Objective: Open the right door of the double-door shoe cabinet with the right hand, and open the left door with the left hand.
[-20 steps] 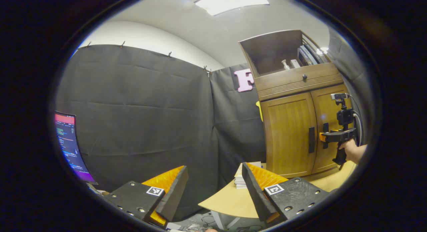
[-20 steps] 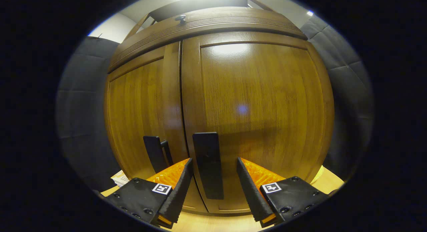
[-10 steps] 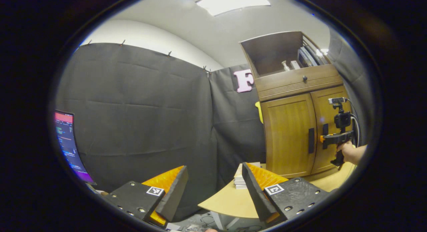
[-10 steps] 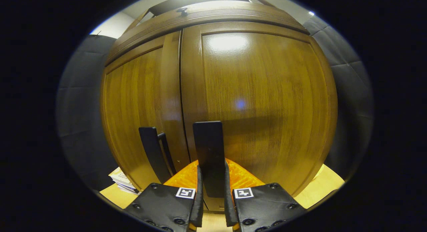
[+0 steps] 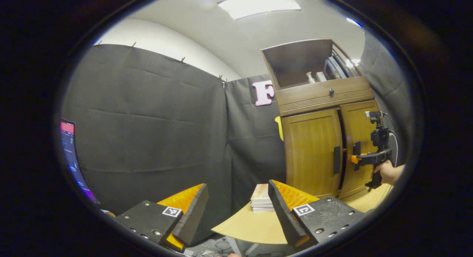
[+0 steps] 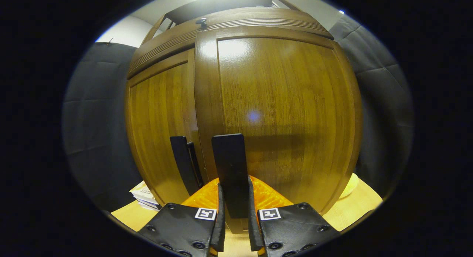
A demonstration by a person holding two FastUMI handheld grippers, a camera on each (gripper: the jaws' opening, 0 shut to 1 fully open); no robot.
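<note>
The wooden shoe cabinet (image 5: pixel 314 98) stands on a light table. Its right door (image 6: pixel 288 116) is pulled slightly ajar, its edge standing forward of the left door (image 6: pixel 159 124). My right gripper (image 6: pixel 234 227) is shut on the right door's black handle (image 6: pixel 229 168), both fingers pressing its lower part. In the left gripper view, a hand (image 5: pixel 386 172) holds that gripper (image 5: pixel 356 159) at the handle. The left door (image 5: pixel 310 149) is closed, its black handle (image 5: pixel 336 159) untouched. My left gripper (image 5: pixel 236 212) is open and holds nothing, well back from the cabinet.
A stack of books (image 5: pixel 261 201) lies on the table (image 5: pixel 251 227) left of the cabinet. A monitor (image 5: pixel 72 153) glows at far left. The cabinet's open top shelf (image 5: pixel 303 64) holds books and small bottles. A knobbed drawer (image 5: pixel 321 94) sits above the doors.
The right gripper closed on the right door's handle and has drawn the door slightly outward. The left gripper view has shifted a little, the cabinet moving left in it.
</note>
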